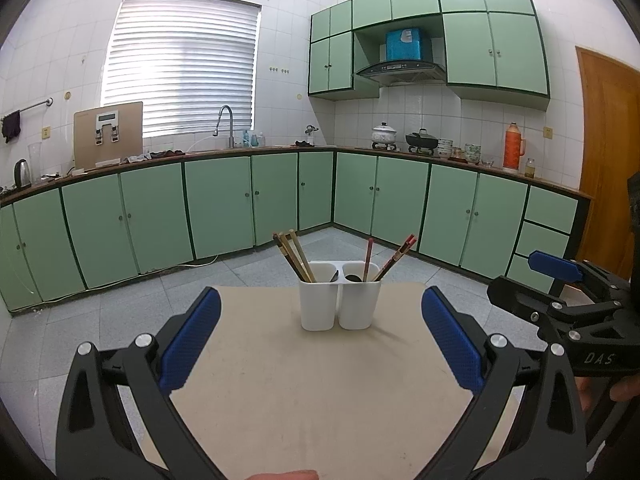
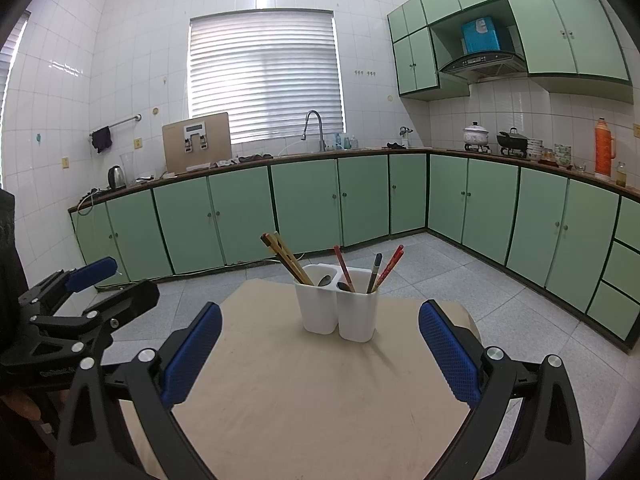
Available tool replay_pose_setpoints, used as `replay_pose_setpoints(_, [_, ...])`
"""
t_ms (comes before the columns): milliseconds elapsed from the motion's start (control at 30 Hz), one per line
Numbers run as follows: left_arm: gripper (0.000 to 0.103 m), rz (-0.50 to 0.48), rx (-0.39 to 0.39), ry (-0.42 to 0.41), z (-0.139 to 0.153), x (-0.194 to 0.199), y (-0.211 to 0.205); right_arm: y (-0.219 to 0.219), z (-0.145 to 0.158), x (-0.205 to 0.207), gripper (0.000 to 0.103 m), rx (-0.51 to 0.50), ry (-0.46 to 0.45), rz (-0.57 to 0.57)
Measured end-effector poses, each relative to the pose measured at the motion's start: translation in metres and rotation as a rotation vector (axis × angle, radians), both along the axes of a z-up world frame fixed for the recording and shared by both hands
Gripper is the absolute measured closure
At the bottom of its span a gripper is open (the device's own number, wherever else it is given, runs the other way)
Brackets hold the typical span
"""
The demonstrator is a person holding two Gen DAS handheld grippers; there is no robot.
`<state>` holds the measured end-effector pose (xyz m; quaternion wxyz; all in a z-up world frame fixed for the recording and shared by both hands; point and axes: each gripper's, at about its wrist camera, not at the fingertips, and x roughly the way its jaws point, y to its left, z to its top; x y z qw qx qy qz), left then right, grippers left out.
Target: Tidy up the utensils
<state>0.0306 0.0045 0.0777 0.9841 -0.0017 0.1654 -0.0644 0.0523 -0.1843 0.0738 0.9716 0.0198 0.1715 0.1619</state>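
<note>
A white two-compartment utensil holder (image 1: 339,304) (image 2: 338,310) stands near the far edge of a beige table (image 1: 312,392) (image 2: 312,396). Its left cup holds several tan and brown chopsticks (image 1: 294,258) (image 2: 287,258) and a spoon (image 2: 324,280). Its right cup holds red chopsticks (image 1: 396,258) (image 2: 389,266), a dark stick and a spoon (image 1: 353,278). My left gripper (image 1: 320,340) hangs open over the table, short of the holder, with nothing between its fingers. My right gripper (image 2: 320,344) is open too, and empty. Each gripper shows at the edge of the other's view.
Green base cabinets (image 1: 220,204) run along the walls under a counter with a sink tap (image 1: 226,124), a kettle (image 1: 22,172), pots (image 1: 384,134) and an orange flask (image 1: 514,152). Grey tiled floor (image 1: 132,312) surrounds the table. A wooden door (image 1: 608,152) is on the right.
</note>
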Motion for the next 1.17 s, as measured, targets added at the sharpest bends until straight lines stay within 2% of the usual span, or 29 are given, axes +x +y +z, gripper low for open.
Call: replay_pose_setpoints(1167, [0.006,0.007,-0.005,0.015,-0.0027,0.0037,-0.0003,0.0000,-0.0093,0.0054,0.006,-0.004,0.020,-0.009])
